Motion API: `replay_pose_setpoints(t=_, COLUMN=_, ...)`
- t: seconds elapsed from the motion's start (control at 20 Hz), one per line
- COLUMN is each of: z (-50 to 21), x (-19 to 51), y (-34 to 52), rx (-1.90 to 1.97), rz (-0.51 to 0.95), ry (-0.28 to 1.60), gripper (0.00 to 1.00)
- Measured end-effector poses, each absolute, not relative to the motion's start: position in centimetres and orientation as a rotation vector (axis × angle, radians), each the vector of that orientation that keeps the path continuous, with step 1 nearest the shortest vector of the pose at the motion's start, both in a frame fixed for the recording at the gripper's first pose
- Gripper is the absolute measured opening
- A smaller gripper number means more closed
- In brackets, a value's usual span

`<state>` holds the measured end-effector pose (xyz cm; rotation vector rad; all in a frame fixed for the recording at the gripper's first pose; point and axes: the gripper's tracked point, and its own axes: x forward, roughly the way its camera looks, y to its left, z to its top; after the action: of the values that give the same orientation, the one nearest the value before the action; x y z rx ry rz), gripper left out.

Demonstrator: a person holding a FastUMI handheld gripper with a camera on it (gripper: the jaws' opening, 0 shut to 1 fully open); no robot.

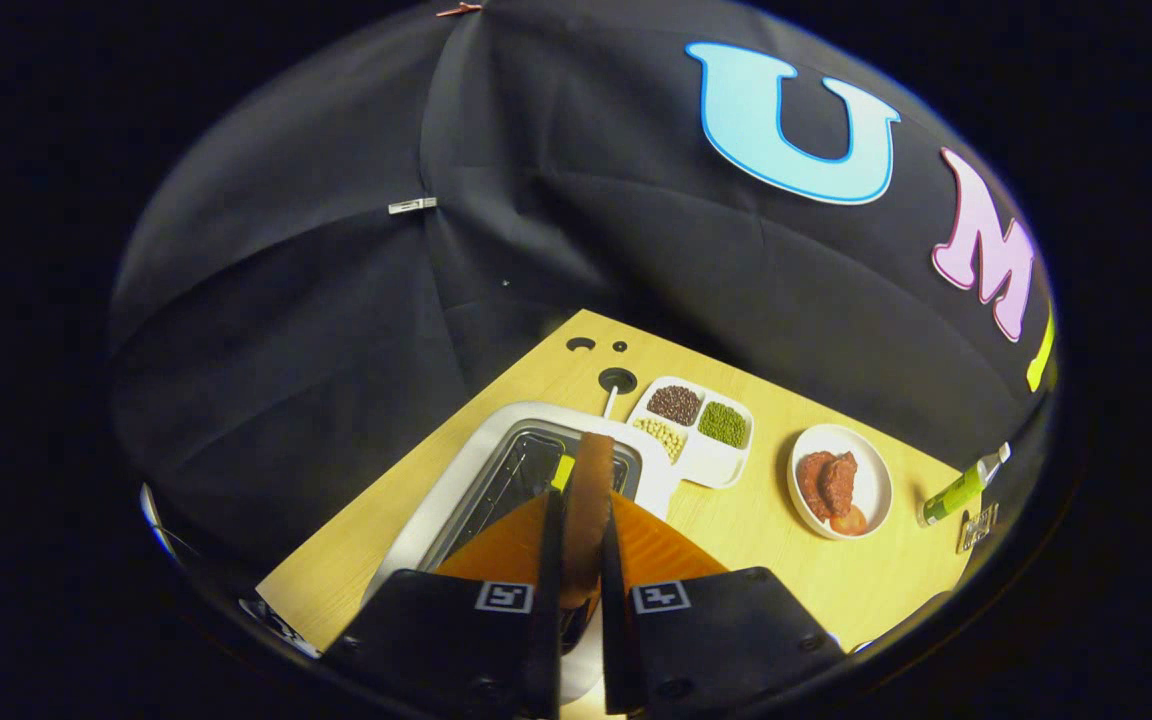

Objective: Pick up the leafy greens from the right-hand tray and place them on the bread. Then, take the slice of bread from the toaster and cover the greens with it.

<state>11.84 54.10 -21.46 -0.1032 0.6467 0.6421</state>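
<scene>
Both fingers of the claw (581, 560) press the flat faces of the bread slice (591, 500), held on edge with its long axis running straight ahead, directly above the toaster (456, 480) standing on the desk (736, 520).

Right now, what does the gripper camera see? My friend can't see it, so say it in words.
The gripper is shut on a bread slice held edge-on above a white toaster on a wooden table. Beyond them sit a divided tray of beans, a plate of meat and a green bottle.
</scene>
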Motion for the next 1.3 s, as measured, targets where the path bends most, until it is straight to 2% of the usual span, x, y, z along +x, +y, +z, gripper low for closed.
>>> replay_pose_setpoints(t=0.1, z=-20.2, x=11.4, y=53.7, rx=-0.07, rz=0.643, ry=0.642, gripper=0.16)
replay_pose_setpoints(t=0.4, z=-13.2, x=10.2, y=50.2, rx=0.073, rz=0.665, ry=0.531, gripper=0.15)
replay_pose_setpoints(t=0.7, z=-9.6, x=10.0, y=40.4, rx=0.155, rz=0.602, ry=0.456, gripper=0.15)
replay_pose_setpoints(t=1.05, z=-14.6, x=8.7, y=26.1, rx=0.146, rz=0.42, ry=0.497, gripper=0.15)
replay_pose_setpoints(t=1.3, z=-21.2, x=5.8, y=20.6, rx=0.176, rz=0.339, ry=0.576, gripper=0.15)
